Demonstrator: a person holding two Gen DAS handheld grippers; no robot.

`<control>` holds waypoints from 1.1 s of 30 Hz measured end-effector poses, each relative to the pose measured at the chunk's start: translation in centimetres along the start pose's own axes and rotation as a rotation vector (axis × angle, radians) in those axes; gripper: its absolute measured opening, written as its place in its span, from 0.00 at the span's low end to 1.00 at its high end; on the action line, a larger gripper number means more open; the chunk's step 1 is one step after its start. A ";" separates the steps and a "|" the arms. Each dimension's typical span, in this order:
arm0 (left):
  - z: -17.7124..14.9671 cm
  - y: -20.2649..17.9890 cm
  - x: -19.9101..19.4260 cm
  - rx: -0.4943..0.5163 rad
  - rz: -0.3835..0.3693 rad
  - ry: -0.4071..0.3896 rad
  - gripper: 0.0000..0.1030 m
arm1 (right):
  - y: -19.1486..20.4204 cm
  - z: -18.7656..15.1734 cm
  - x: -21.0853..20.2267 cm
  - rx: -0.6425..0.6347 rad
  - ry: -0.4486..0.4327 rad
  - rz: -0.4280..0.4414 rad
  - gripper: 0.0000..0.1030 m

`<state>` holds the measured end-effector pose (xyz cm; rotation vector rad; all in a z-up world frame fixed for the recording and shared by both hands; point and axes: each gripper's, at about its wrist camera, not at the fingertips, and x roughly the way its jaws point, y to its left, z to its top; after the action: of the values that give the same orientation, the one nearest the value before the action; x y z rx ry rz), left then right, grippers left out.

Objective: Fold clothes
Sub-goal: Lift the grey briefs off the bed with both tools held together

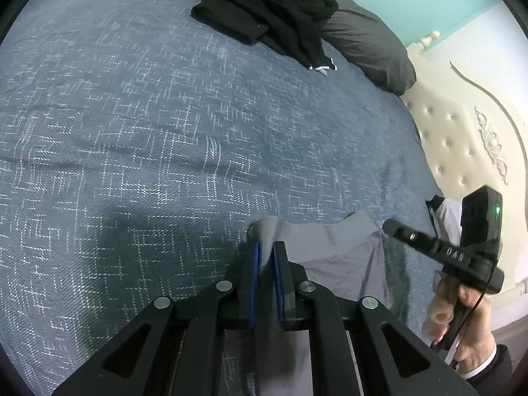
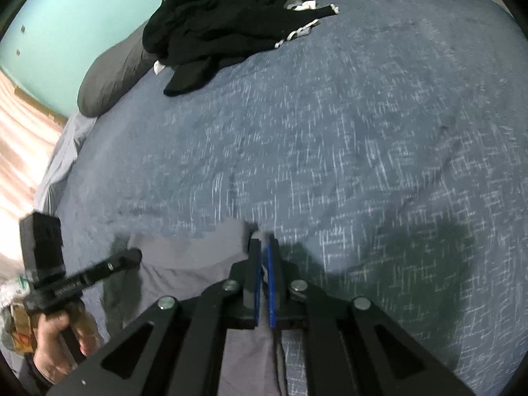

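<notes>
A grey garment (image 1: 333, 254) is held between both grippers above the blue patterned bedspread (image 1: 165, 115). My left gripper (image 1: 267, 247) is shut on one corner of it, cloth bunched between the blue pads. My right gripper (image 2: 262, 244) is shut on the other corner of the grey garment (image 2: 191, 260). The right gripper also shows at the right of the left wrist view (image 1: 392, 227), and the left gripper at the left of the right wrist view (image 2: 132, 257). The garment hangs below both grippers.
A heap of black clothes (image 1: 274, 6) lies at the far end of the bed, partly on a dark grey pillow (image 1: 366, 49). A cream tufted headboard (image 1: 462, 138) stands at the right. The black heap (image 2: 224, 23) and the pillow (image 2: 109, 79) also show in the right wrist view.
</notes>
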<state>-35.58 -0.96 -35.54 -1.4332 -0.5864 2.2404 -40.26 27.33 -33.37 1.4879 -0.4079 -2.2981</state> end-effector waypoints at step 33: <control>-0.6 -3.9 -6.6 0.033 -0.077 -0.085 0.09 | 4.5 -0.7 -3.3 -0.175 -0.107 0.062 0.05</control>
<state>-32.04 -1.31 -28.72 -1.2822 -0.6180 2.2487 -37.70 24.84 -29.04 1.2563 -0.2694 -2.3055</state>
